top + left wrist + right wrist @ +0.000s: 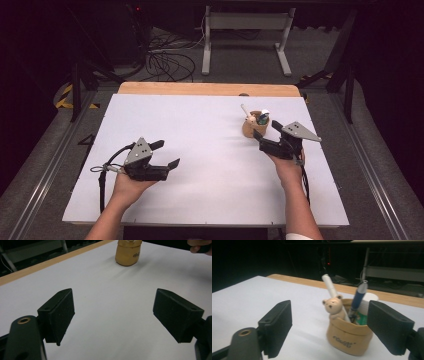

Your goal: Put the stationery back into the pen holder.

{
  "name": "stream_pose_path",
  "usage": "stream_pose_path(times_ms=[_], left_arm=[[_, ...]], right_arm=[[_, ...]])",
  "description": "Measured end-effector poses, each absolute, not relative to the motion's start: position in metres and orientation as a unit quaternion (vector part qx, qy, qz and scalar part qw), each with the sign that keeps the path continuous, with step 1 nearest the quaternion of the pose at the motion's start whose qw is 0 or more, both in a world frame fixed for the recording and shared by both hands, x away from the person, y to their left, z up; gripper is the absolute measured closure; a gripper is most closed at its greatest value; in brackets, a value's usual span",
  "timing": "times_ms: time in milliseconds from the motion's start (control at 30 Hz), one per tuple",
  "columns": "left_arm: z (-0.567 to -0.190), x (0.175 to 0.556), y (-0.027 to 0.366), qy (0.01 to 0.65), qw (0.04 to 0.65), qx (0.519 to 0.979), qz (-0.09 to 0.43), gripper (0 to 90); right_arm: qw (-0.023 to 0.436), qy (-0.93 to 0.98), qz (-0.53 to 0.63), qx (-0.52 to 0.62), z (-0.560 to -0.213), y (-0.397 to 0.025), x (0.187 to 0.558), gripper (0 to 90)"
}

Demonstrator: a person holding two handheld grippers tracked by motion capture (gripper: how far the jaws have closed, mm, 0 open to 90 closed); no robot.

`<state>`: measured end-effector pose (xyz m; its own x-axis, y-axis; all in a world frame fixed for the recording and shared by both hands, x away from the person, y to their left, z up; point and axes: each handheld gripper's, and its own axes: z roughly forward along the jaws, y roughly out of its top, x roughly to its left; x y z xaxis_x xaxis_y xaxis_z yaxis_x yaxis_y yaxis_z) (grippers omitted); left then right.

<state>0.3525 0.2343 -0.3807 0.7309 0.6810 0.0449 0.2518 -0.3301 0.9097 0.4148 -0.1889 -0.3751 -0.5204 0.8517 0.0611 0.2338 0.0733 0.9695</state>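
Right gripper [266, 131]: jaws spread wide, nothing between the pads; held by the person's right hand [286, 167] at about 3 o'clock on the white table [200, 135]. Jaws point toward 10–11 o'clock, at the tan holder [255, 126], which stands just beyond the jaw tips; whether they touch it cannot be told from the high view. In the right gripper view the holder [349, 338] sits between the two pads, nearer the right-hand one, apart from both.

Holder: sack-shaped pot, upright, with a small bear figure [334, 307] on its rim. Contents: a white pen [331, 291] leaning toward 11 o'clock, a blue pen [358, 298] nearly upright, a white-and-green item [365, 311] behind them, not identifiable.

Left gripper [166, 154]: jaws also wide apart, empty; held in the left hand [127, 186] at about 8 o'clock on the table, pointing toward 3 o'clock. It is well apart from the holder, which shows far off in the left gripper view [128, 255].

Wooden table edge [207, 88] at 12 o'clock.
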Motion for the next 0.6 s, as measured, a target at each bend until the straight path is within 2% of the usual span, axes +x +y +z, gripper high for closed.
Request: stream_pose_path(times_ms=[600], left_arm=[[-0.376,0.349,0.247,0.305,0.51,0.775,0.217,17.2]], right_arm=[[0.257,0.694,0.572,0.355,-0.374,-0.177,0.393,11.9]])
